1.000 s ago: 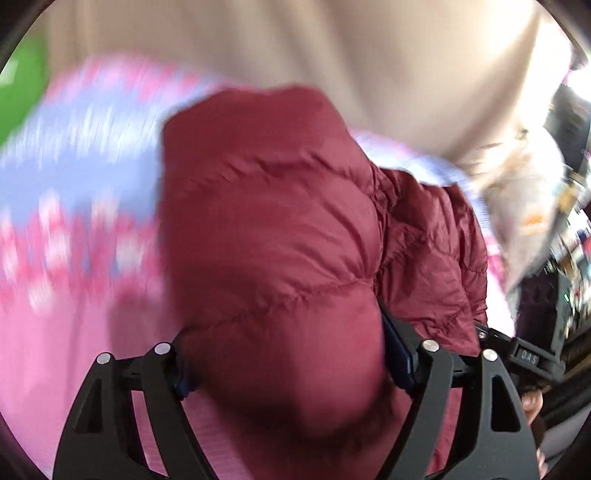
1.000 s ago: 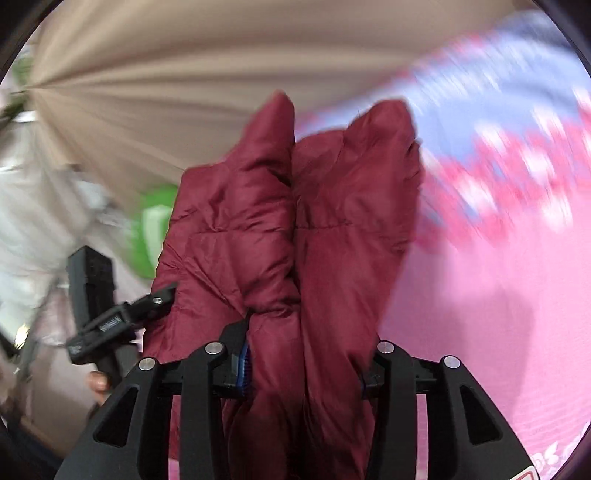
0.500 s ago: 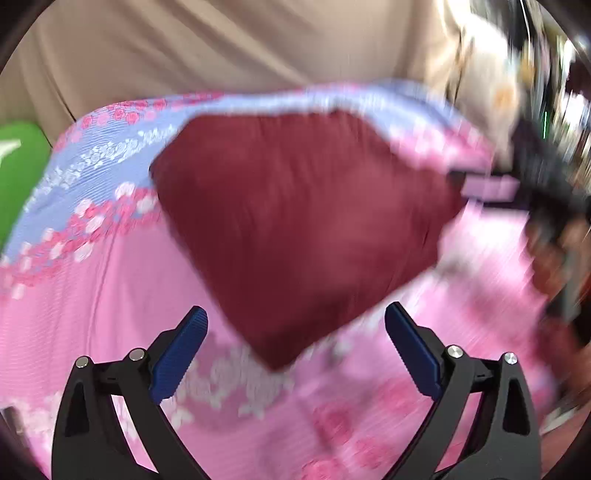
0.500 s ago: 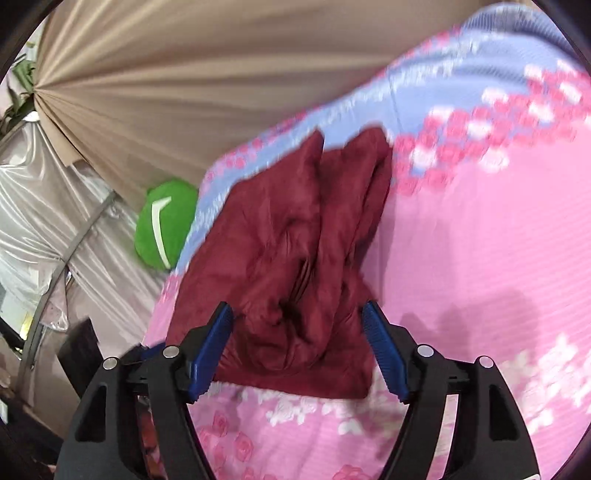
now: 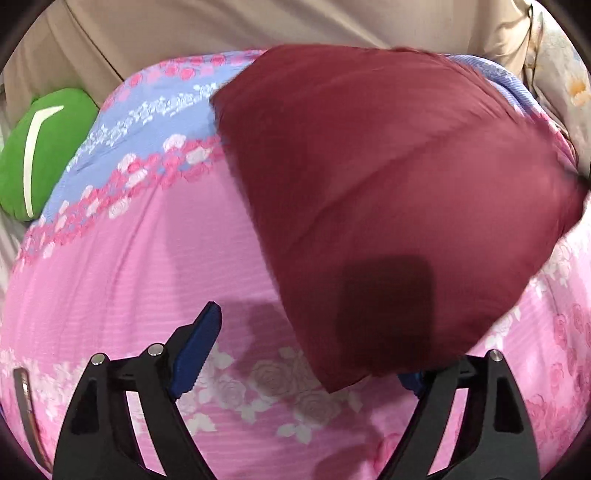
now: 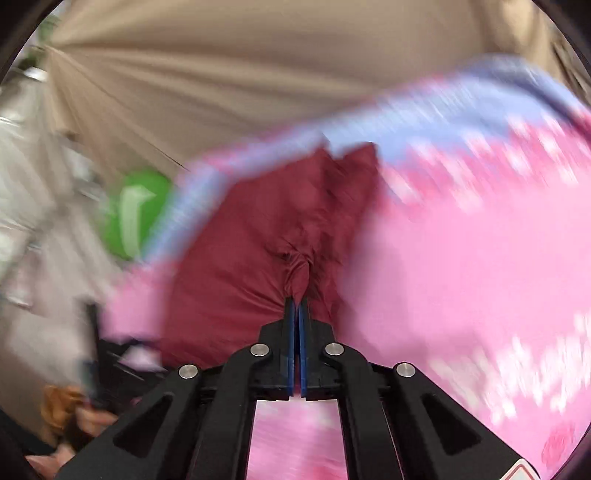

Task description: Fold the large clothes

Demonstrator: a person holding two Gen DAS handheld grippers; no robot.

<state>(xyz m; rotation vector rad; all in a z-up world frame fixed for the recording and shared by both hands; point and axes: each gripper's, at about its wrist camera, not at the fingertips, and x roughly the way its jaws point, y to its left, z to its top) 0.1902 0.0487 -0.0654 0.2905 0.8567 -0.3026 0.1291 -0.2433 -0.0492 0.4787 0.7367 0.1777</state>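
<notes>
The right hand-held gripper (image 6: 298,301) is pinched tight on a small pucker of the maroon jacket (image 6: 258,240), its blue pads pressed together with the cloth gathered into creases at their tips. From there the jacket spreads away in two rounded lobes over a pink bedspread (image 6: 461,266), though this view is smeared with motion. The left hand-held gripper (image 5: 310,354) stands wide with its jaws closing; the near corner of the jacket (image 5: 388,192) hangs between them and covers most of the right finger, while the left pad (image 5: 197,347) is clear of the cloth. The jacket lies as a puffy, quilted block on the far right part of the bedspread (image 5: 129,258), which is pink with rose bands and a lilac stripe along its far edge. Off the bed's left side sits a green cushion (image 5: 40,147), and a beige curtain (image 5: 258,26) hangs behind.
</notes>
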